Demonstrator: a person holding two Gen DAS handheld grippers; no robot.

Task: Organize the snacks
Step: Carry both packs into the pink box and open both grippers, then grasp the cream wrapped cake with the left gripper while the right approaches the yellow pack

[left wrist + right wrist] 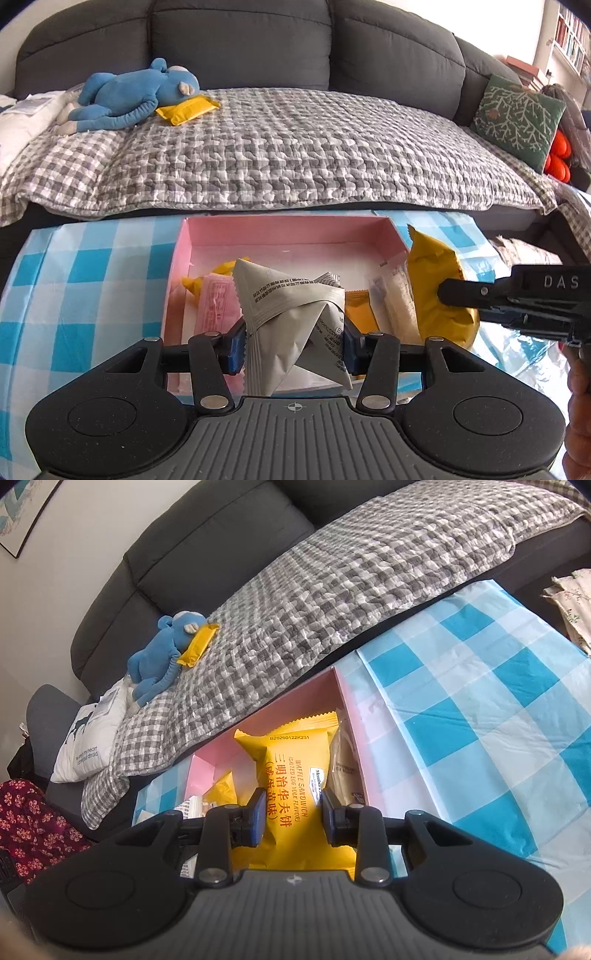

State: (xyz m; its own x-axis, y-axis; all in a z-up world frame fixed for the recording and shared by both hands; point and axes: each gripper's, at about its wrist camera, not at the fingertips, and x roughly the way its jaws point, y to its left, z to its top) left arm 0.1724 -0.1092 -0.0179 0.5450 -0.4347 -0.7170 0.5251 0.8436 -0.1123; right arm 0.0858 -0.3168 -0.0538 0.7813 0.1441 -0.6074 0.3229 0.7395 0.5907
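A pink box (288, 228) sits on the blue checked tablecloth and holds several snack packets. My left gripper (293, 345) is shut on a grey triangular snack packet (291, 317) and holds it above the box's near side. My right gripper (293, 814) is shut on a yellow waffle sandwich packet (291, 771) and holds it over the box's right end (347, 705). In the left wrist view that yellow packet (434, 284) and the right gripper's finger (465, 291) show at the right. A pink packet (216, 306) and a clear white packet (395, 295) lie in the box.
A grey sofa with a checked quilt (295, 147) stands behind the table. On it lie a blue plush monkey (129, 96), another yellow snack packet (186, 109) and a green cushion (517, 118). The checked tablecloth (480, 716) extends to the right of the box.
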